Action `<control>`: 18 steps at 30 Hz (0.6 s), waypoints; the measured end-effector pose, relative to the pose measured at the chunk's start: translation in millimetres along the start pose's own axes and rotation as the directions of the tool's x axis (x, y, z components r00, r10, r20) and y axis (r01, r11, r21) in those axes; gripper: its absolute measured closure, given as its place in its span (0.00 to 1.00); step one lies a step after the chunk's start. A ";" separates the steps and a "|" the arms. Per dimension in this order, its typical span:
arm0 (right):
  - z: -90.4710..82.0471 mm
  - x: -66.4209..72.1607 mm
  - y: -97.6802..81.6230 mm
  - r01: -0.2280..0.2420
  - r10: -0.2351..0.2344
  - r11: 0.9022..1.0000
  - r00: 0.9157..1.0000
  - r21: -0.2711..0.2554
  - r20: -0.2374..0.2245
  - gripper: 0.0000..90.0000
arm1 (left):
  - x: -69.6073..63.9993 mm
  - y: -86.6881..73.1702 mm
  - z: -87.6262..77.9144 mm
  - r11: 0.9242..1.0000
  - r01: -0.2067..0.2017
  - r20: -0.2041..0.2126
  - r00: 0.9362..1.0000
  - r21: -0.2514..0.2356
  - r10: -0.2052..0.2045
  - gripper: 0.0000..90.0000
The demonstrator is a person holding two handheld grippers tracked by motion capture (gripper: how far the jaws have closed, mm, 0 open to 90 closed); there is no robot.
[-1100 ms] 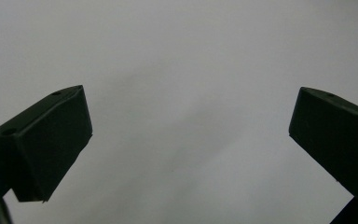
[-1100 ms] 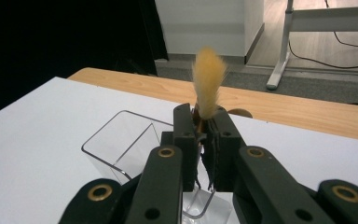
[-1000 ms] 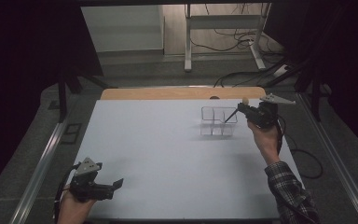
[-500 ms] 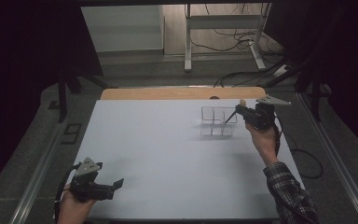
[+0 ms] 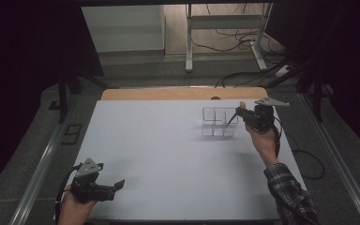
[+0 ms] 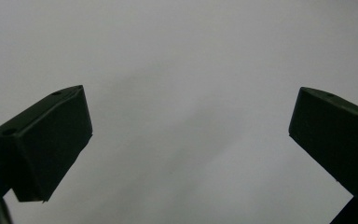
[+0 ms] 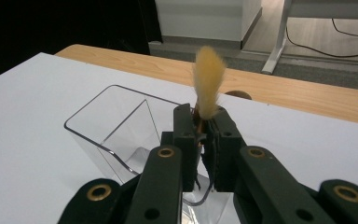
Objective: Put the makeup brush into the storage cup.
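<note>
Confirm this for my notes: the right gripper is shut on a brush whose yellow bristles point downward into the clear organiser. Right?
Not quite. In the right gripper view the right gripper is shut on the brush, but its yellow bristles point upward, above the jaws, over the clear organiser.

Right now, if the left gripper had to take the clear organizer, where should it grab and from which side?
Probably an outer wall's top rim of the clear organizer, from above on its left side: the walls are thin, upright and open-topped. The right gripper, shut on a brush, hangs over the right end.
</note>
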State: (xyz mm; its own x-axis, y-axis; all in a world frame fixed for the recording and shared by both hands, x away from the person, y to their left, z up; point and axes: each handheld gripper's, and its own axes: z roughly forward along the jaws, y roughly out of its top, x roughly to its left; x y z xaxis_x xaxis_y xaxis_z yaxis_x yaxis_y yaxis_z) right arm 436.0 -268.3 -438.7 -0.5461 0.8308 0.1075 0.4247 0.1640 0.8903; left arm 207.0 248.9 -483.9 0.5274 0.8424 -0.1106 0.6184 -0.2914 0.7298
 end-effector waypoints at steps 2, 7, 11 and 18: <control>1.2 -0.6 -0.8 -0.002 0.002 1.000 1.000 0.009 0.002 0.92 | -0.1 0.0 0.1 1.000 0.000 0.000 1.000 0.001 0.000 0.00; 3.5 -2.7 -2.6 -0.010 0.010 1.000 1.000 0.028 0.006 0.92 | 0.0 0.0 0.2 1.000 -0.001 0.000 1.000 0.001 0.001 0.00; 4.3 -4.8 -3.1 -0.022 0.021 0.999 1.000 0.042 0.005 0.92 | 0.0 0.0 0.0 1.000 -0.001 0.000 1.000 0.000 0.001 0.00; 10.1 -9.7 -4.1 -0.070 0.068 0.995 0.997 0.078 0.021 0.47 | -0.3 0.0 0.2 1.000 -0.003 0.001 1.000 0.002 0.003 0.00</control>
State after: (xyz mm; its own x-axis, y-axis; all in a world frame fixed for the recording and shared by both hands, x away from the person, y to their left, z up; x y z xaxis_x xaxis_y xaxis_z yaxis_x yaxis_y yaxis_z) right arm 446.8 -271.7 -447.8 -0.5006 0.8510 0.1588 0.5165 0.1464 0.8437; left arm 206.9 248.6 -484.0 0.5300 0.8410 -0.1088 0.6181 -0.2953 0.7285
